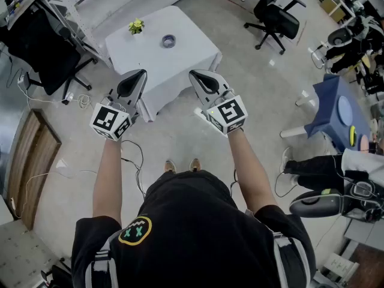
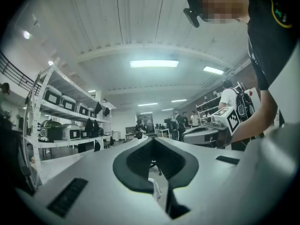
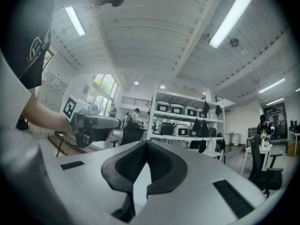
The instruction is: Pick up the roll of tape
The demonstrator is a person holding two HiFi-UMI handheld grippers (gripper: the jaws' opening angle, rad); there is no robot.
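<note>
The roll of tape [image 1: 168,40], a small grey-blue ring, lies on a white-draped table [image 1: 180,62] some way ahead of me in the head view. I hold both grippers level at chest height, short of the table's near edge. My left gripper [image 1: 139,72] is shut with nothing in it, and so is my right gripper [image 1: 195,74]. In the left gripper view the jaws of the left gripper [image 2: 152,139] meet at the tip, and the right gripper [image 2: 220,124] shows beside it. The right gripper [image 3: 146,142] also has its jaws together. Neither gripper view shows the tape.
A small potted plant [image 1: 136,26] stands on the table left of the tape. Black office chairs [image 1: 275,17] stand at the far right and far left [image 1: 42,47]. A blue table [image 1: 333,110] is at the right. Cables [image 1: 129,155] trail on the floor. Shelving [image 3: 183,121] holds appliances.
</note>
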